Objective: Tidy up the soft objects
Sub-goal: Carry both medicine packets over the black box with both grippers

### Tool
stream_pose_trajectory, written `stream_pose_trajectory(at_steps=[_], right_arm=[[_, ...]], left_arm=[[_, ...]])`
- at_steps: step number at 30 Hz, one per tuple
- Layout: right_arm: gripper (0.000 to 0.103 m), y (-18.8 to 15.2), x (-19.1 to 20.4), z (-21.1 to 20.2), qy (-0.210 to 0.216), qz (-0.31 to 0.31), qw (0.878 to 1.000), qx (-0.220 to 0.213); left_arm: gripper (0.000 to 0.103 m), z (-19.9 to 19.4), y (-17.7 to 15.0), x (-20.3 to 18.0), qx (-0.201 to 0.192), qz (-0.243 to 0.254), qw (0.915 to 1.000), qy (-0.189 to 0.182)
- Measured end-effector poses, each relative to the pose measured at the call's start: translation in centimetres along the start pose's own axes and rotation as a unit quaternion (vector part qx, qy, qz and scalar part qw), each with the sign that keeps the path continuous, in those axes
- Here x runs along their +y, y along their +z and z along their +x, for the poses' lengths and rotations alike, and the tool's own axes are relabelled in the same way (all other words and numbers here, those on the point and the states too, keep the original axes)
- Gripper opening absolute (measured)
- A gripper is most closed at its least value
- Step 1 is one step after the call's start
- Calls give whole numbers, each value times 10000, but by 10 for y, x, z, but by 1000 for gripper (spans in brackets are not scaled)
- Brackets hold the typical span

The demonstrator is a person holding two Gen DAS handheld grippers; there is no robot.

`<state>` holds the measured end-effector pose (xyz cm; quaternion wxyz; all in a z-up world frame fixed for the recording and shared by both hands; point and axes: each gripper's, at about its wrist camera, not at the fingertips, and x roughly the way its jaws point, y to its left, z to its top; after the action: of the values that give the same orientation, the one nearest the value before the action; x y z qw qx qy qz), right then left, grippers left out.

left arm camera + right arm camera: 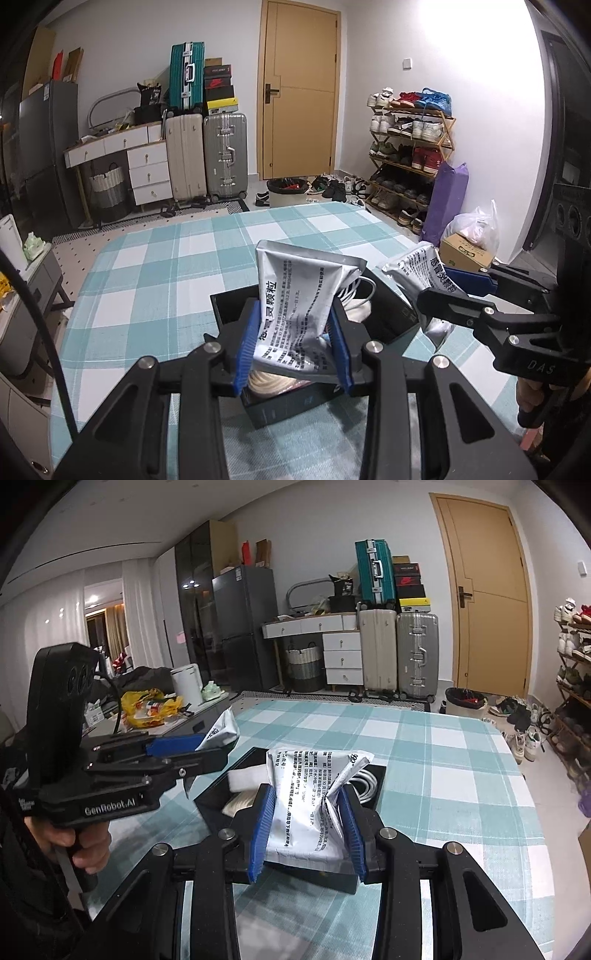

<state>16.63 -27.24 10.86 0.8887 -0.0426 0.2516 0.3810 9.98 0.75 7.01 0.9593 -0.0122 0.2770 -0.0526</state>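
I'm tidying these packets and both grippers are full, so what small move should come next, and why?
Probably lower the left gripper and release its silver sachet into the black box right beneath it; the right gripper also holds a sachet.

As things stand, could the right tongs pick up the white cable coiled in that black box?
Probably not yet. The right tongs are shut on a silver sachet, so they are full. The white cable lies uncovered in the black box just ahead, so the way looks free once the sachet is released.

Both grippers are chunky black plastic with ribbed blue pads and silver screws. The left gripper (207, 751) says "GenRobot.AI" in white, the right gripper (448, 291) "DAS". A bare hand (79, 843) wraps its black handle.
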Motion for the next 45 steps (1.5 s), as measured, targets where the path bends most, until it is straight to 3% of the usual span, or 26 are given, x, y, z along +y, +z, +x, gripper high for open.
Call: stream_pose_trajectory(at_steps=[31, 43, 45], right_arm=[[37, -8, -5, 60, -445, -153, 9981, 399], [38, -14, -1, 71, -653, -444, 9955, 515], [44, -14, 0, 69, -639, -474, 9954, 526]], left_arm=[[37, 51, -18, -3, 146, 188, 9994, 259], [48, 55, -25, -6, 264, 216, 9992, 191], [59, 54, -25, -3, 328, 148, 9991, 210]])
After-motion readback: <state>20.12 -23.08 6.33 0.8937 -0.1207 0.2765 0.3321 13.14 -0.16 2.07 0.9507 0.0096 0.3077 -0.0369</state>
